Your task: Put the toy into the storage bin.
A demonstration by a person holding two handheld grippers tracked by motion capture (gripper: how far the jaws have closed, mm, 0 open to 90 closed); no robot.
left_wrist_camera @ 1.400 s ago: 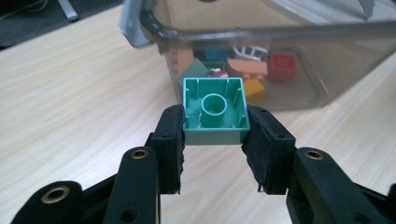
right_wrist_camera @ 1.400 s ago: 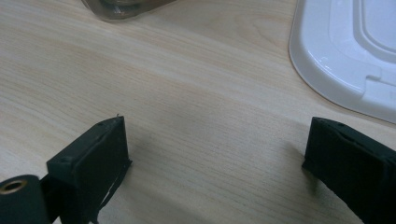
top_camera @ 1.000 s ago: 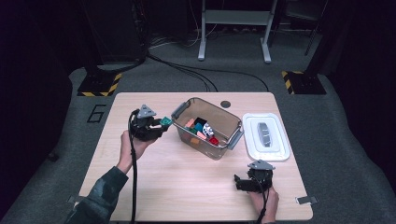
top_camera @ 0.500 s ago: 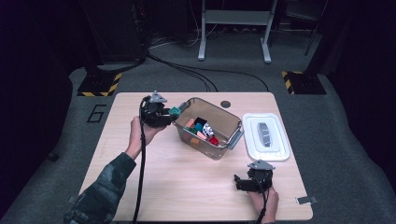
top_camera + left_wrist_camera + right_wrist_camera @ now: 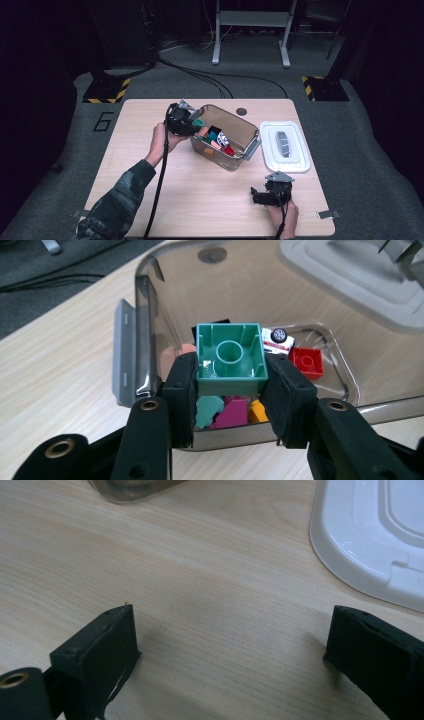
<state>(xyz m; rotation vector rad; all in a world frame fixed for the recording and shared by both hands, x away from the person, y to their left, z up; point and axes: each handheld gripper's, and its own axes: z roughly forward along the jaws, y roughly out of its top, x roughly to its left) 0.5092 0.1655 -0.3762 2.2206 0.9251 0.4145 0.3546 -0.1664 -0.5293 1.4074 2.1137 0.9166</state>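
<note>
Green brick (image 5: 231, 359): clamped between my left gripper (image 5: 231, 390) pads, hollow underside facing the camera, hanging just over the near rim of the clear bin (image 5: 145, 347), by the left end of it.
Grip: pads (image 5: 182, 390) press flat on two opposite side walls, brick sits square, no tilt that I can see.
How it handles: hard plastic, hollow, so I'd guess very light and stiff. Smooth walls could slip a bit, but rubbery pads on flat faces feel like plenty. Not fragile, a drop into the bin shouldn't hurt it.
Where to hold: exactly here, the flat sides, not the corners.
Bin contents: red brick (image 5: 307, 362), magenta piece (image 5: 232, 412), orange bit (image 5: 257, 411), something white with a black wheel (image 5: 276, 336), all loose on the bottom.
Bin spot: middle of the table (image 5: 150, 200), nearer its far edge.
Lid (image 5: 283, 146): white, lying flat just beside the bin, toward the table's right edge.
Right gripper (image 5: 265, 196): jaws wide apart, holding nothing, parked near the front right corner of the table.
</note>
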